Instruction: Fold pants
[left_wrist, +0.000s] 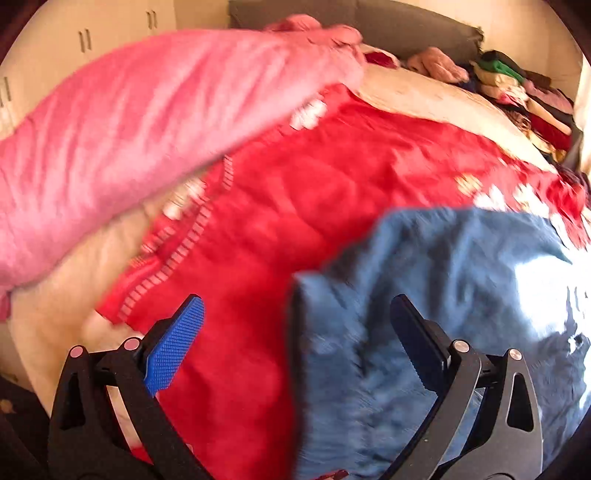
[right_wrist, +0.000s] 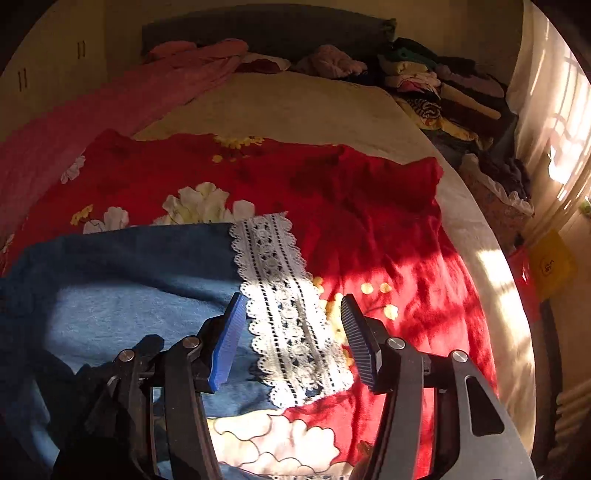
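Blue pants (left_wrist: 436, 314) lie on a red floral blanket (left_wrist: 314, 184) on the bed. In the right wrist view the pants (right_wrist: 129, 280) end in a white lace hem (right_wrist: 288, 314). My left gripper (left_wrist: 295, 328) is open and empty, above the pants' left edge. My right gripper (right_wrist: 291, 332) is open, its fingers standing either side of the lace hem, above it. The left wrist view is blurred.
A pink blanket (left_wrist: 147, 122) lies along the bed's left side. A pile of mixed clothes (right_wrist: 443, 96) fills the far right corner. A grey headboard (right_wrist: 266, 33) stands at the back. A curtain (right_wrist: 554, 110) hangs at right.
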